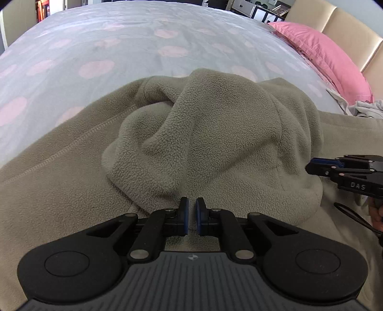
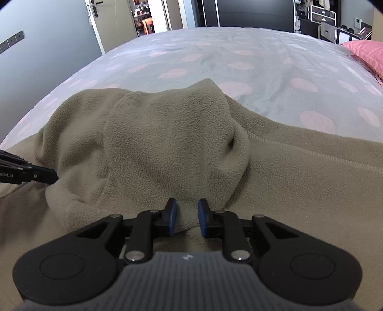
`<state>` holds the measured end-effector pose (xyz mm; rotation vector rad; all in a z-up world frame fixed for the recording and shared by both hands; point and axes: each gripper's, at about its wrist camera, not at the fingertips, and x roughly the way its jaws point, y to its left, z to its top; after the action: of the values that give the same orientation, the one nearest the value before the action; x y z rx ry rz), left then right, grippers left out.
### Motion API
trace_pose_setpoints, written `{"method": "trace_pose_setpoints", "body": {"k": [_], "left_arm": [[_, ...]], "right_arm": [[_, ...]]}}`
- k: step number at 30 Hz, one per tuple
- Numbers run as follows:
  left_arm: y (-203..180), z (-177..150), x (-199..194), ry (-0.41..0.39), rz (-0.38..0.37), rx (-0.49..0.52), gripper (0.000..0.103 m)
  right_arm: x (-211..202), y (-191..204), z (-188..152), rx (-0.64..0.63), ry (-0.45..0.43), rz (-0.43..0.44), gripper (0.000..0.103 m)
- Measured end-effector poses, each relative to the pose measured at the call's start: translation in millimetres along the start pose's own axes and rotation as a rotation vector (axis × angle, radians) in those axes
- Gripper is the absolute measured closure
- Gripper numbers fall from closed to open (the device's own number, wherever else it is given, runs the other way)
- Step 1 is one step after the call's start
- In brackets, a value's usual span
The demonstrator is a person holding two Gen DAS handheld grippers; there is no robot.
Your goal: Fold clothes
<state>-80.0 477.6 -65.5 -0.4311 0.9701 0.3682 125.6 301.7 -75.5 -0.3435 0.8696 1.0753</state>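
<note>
An olive fleece garment (image 1: 59,191) lies spread on the bed, its hood (image 1: 227,131) bunched up in the middle. My left gripper (image 1: 191,215) is at the hood's near edge, its blue pads almost together with a thin fold of fleece between them. In the right wrist view the hood (image 2: 167,131) rises ahead. My right gripper (image 2: 186,215) holds the hood's rim, and fleece fills the gap between its pads. Each gripper shows in the other's view: the right gripper (image 1: 308,167) at the hood's right side, the left gripper (image 2: 53,177) at its left side.
The bed cover (image 1: 119,36) is grey with pink spots and stretches far beyond the garment. A pink pillow (image 1: 323,55) leans on the beige headboard (image 1: 347,21). White cloth (image 1: 366,107) lies beside the pillow. A door (image 2: 95,24) and shelves stand past the bed's far side.
</note>
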Motion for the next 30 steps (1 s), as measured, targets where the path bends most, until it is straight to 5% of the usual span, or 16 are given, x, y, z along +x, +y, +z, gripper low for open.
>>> {"method": "trace_pose_setpoints", "body": {"k": [6,10,19,25,30], "left_arm": [[-36.0,-1.7,-37.0,-0.050,-0.017,0.066,0.096],[-69.3,-4.7,-79.9,-0.110,-0.058,0.112,0.094],[-132.1,-17.9,-160.8,-0.220,-0.094,0.163,0.083],[-148.3,-41.9,-200.3,-0.296,-0.099,0.111,0.070],[-145.5,-62.7,-212.2,-0.348,-0.159,-0.082,0.061]], "right_arm": [[-70.6,3.0,5.9,-0.040,-0.056,0.006,0.079],[-148.0,9.1,6.2,-0.107,-0.105,-0.014,0.066],[-314.7,-16.0,-42.9,-0.095,-0.174,-0.152,0.060],[-393.9,-40.7,-91.7,-0.166,-0.211,-0.342,0.042],[-408.4,-92.8,-121.5,-0.028,-0.287,-0.455,0.040]]}}
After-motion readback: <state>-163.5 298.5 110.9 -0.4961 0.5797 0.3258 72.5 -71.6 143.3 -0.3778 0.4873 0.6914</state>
